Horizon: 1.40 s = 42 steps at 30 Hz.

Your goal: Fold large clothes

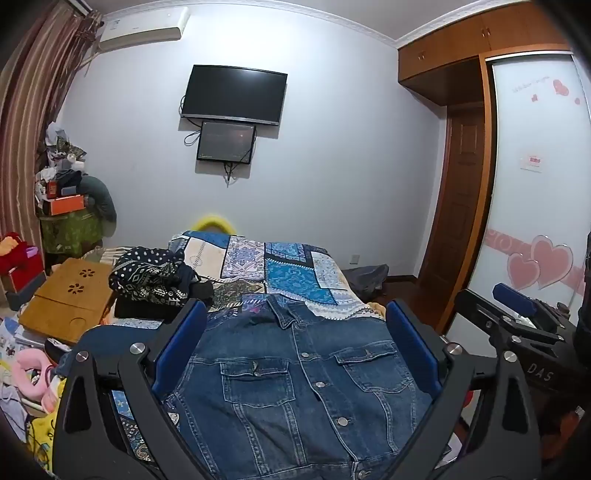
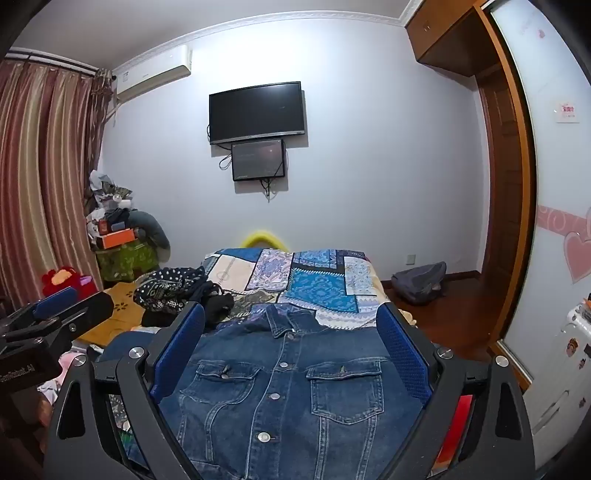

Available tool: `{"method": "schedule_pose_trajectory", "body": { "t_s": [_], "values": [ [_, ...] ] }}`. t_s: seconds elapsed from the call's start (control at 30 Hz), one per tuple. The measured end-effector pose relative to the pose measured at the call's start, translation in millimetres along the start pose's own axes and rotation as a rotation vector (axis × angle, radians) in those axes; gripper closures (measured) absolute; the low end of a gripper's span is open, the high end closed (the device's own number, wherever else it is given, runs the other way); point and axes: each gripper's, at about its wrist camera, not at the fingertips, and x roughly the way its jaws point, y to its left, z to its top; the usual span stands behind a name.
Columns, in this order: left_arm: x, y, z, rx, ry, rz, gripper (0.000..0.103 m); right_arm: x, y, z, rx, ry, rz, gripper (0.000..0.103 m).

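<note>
Both jaws gape empty above the denim jacket (image 1: 295,387), spread buttoned-side up on the bed (image 1: 295,273), ready for folding.

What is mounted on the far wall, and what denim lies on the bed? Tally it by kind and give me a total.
Black wall screens: 2 (one large, one small below it)
Air conditioner: 1
Denim jacket: 1
Total: 4
</note>
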Motion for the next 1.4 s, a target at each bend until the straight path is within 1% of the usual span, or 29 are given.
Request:
{"method": "schedule_pose_trajectory", "body": {
  "t_s": [0.07, 0.1, 0.13, 0.23, 0.37, 0.73, 0.97, 1.4],
  "values": [
    [-5.5, -0.6, -5.0, -0.009, -0.018, 0.000, 0.005, 0.6, -0.4, 0.2, -0.001, -0.006, -0.001, 0.010],
    [1.1, 5.0, -6.7, -0.032, 0.005, -0.004, 0.005, 0.8, -0.6, 0.3, 0.000, -0.007, -0.001, 0.010],
    [2.1, 8.1, -6.9, -0.039, 0.008, -0.007, 0.005, 1.2, -0.8, 0.4, 0.000, -0.007, -0.002, 0.010],
    [2.0, 6.7, -3.0, -0.033, 0.005, 0.004, 0.005, 1.9, -1.7, 0.7, 0.004, -0.007, -0.004, 0.010],
    [3.6, 9.4, -6.8, -0.021, -0.001, 0.012, 0.005, 0.6, 5.9, -0.3, 0.006, -0.004, -0.004, 0.010],
    [3.0, 9.2, -7.1, -0.020, -0.005, 0.028, 0.005, 3.2, 3.7, -2.7, 0.010, 0.007, 0.016, 0.010],
    [0.9, 10.3, -9.1, -0.016, -0.012, 0.030, 0.005, 4.0, 4.3, -2.3, 0.017, 0.017, 0.036, 0.010],
    [2.6, 8.7, -7.8, -0.019, -0.008, 0.031, 0.005, 4.9, 3.8, -2.3, 0.014, 0.023, 0.043, 0.010]
  ]
}}
